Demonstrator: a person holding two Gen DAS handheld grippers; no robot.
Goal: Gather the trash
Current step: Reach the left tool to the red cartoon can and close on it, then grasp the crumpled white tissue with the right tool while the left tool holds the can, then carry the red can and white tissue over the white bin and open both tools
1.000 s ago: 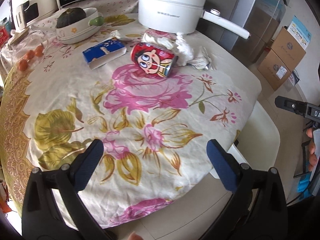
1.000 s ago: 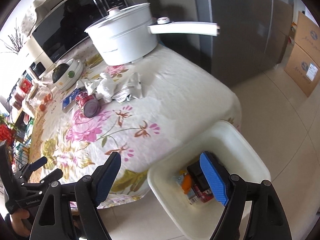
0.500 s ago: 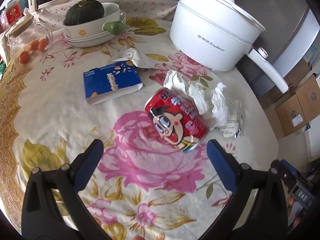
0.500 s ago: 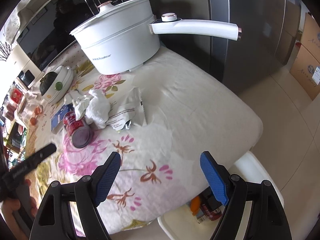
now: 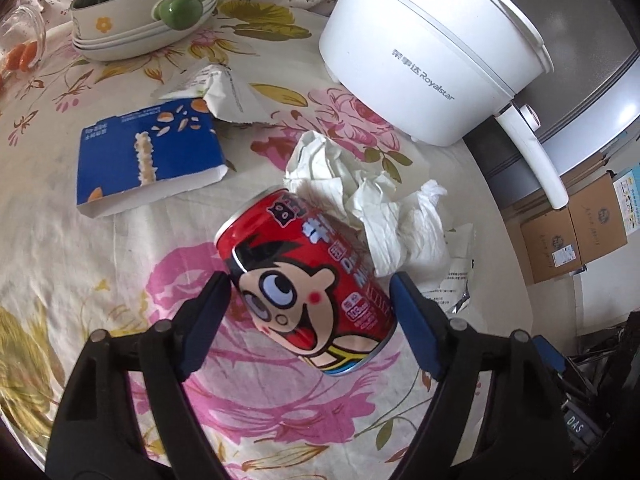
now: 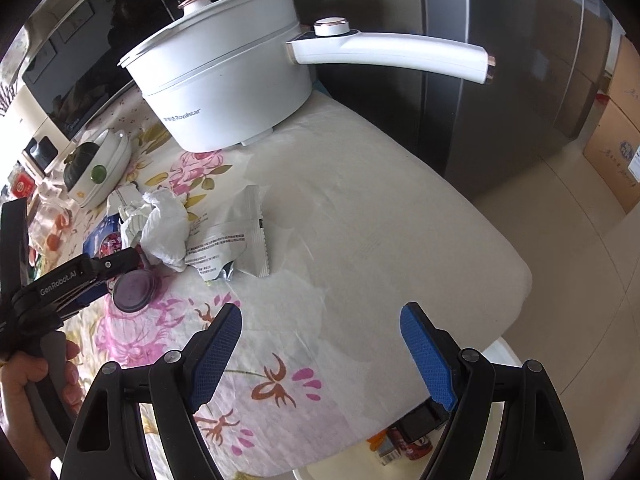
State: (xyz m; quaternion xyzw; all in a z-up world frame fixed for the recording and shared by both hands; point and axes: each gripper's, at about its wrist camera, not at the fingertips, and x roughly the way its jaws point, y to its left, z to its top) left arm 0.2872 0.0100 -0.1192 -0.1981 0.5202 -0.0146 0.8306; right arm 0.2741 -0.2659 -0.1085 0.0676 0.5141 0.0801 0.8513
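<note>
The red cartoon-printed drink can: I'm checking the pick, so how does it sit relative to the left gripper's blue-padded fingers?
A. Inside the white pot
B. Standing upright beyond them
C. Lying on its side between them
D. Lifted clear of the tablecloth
C: the red cartoon-printed drink can lies on its side on the floral tablecloth, between the left gripper's fingers.

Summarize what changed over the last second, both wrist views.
The left gripper moved in over the table to the red can, which now lies between its fingers; its jaws have just been closing, a firm grip not yet evident. The right gripper advanced from above the white bin over the table edge, open and empty. Can, tissues, blue box and pot stayed put.
</note>
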